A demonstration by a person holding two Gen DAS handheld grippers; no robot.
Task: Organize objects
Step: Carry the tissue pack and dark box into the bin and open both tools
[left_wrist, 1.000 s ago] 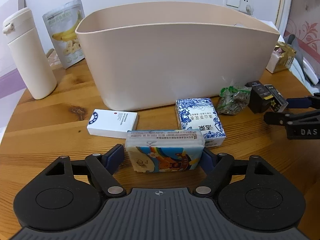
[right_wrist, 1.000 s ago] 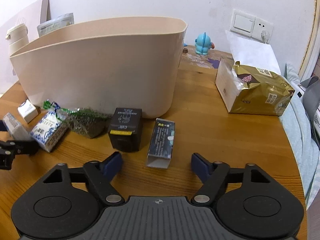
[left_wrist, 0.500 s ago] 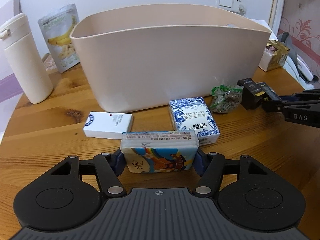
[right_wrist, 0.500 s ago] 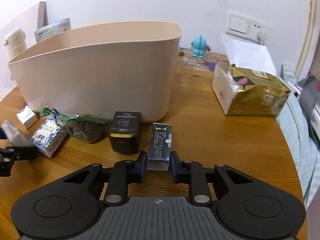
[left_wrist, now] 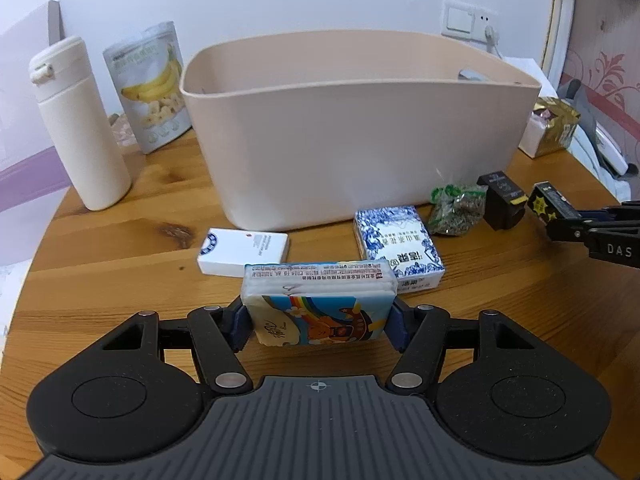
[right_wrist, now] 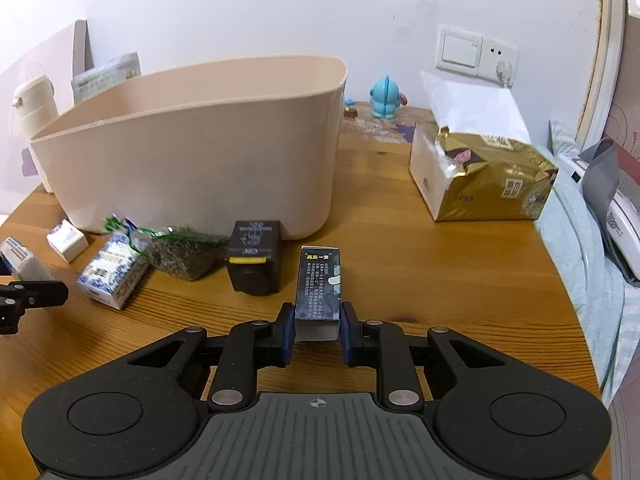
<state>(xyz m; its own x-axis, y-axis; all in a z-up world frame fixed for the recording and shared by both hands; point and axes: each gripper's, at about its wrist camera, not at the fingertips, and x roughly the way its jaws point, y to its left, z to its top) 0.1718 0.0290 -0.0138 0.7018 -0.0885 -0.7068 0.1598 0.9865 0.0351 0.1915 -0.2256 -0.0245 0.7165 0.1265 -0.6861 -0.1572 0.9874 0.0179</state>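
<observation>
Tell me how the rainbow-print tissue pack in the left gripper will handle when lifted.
The tissue pack looks soft: a plastic-wrapped stack, so it probably compresses between the left gripper pads. Likely light for its size. Its glossy film may slip, though the grip spans its full width.

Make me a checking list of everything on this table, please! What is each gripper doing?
Surface: round wooden table, looks dry.
Job's things: beige tub; blue-white box, white box, green packet and black box lie before it.
Clutter: bottle, banana snack bag, gold bag, blue toy.
Grippers: left gripper shut on tissue pack; right gripper shut on dark carton.
Cables: nothing seen.
Surroundings: white wall, switch.
</observation>
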